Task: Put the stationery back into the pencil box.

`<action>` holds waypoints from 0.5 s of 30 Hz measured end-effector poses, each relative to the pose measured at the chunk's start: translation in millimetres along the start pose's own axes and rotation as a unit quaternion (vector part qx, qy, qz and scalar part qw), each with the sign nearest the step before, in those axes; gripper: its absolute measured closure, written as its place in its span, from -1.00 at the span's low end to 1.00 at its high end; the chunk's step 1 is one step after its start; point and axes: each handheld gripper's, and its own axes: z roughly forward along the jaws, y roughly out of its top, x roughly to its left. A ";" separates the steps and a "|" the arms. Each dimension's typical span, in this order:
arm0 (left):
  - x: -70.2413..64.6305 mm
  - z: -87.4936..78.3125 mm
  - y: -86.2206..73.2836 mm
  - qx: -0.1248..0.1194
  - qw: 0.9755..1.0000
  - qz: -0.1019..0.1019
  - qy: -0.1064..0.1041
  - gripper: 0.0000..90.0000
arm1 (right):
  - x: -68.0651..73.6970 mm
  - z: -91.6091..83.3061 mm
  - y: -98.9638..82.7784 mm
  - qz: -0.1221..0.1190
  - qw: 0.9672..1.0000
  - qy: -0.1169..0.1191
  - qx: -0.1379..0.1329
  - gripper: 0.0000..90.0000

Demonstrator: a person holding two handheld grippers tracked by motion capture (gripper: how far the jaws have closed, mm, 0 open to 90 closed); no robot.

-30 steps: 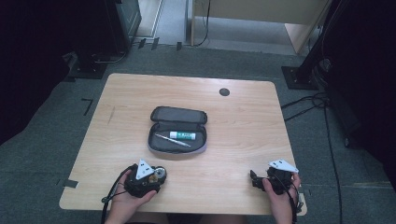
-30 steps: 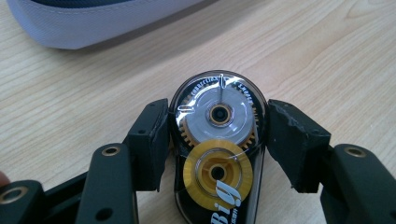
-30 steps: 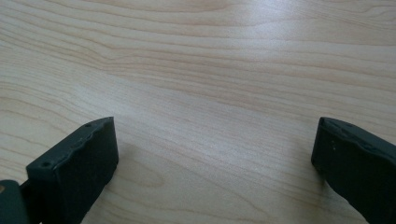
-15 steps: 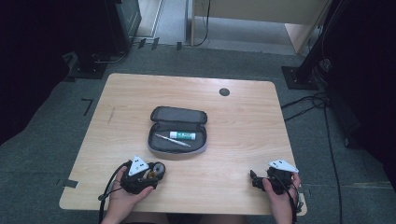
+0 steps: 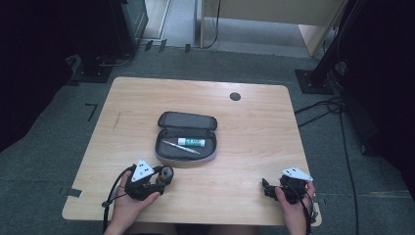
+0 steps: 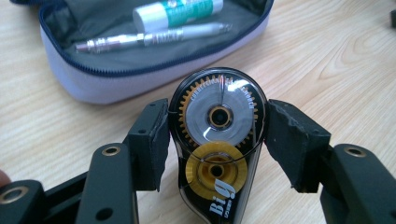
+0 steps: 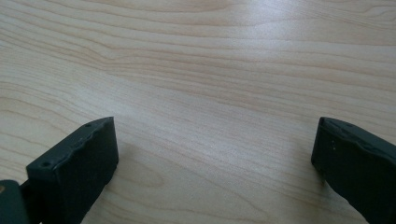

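Note:
My left gripper [image 5: 164, 177] sits at the table's front left, shut on a black correction tape dispenser [image 6: 217, 140] with yellow gear wheels. Both pads press on its sides. Just beyond it lies an open grey pencil case [image 5: 169, 120], near the table's middle. Inside the case are a white and green tube [image 5: 191, 142] and a silver pen [image 5: 180, 147]. In the left gripper view the case wall [image 6: 93, 86] lies close ahead of the dispenser. My right gripper [image 5: 266, 186] rests at the front right, open over bare wood, with nothing between its jaws [image 7: 215, 154].
The wooden table [image 5: 254, 127] has a small black round cap [image 5: 235, 96] near its far edge. Cables [image 5: 337, 107] trail over the grey floor to the right. Dark stands and furniture ring the table.
My left gripper has shifted slightly to the left with the dispenser in it. The right gripper has kept still.

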 end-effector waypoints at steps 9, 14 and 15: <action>1.6 -4.6 5.7 -0.018 1.000 0.000 0.002 -0.06 | 0.0 0.0 0.0 0.000 1.000 0.000 0.000 -1.00; 1.5 -5.4 8.2 -0.030 1.000 0.003 0.001 -0.06 | 0.0 0.0 0.0 0.000 1.000 0.000 0.000 -1.00; 1.5 -5.2 8.5 -0.032 0.999 0.003 0.001 -0.06 | 0.0 0.0 0.0 0.000 1.000 0.000 0.000 -1.00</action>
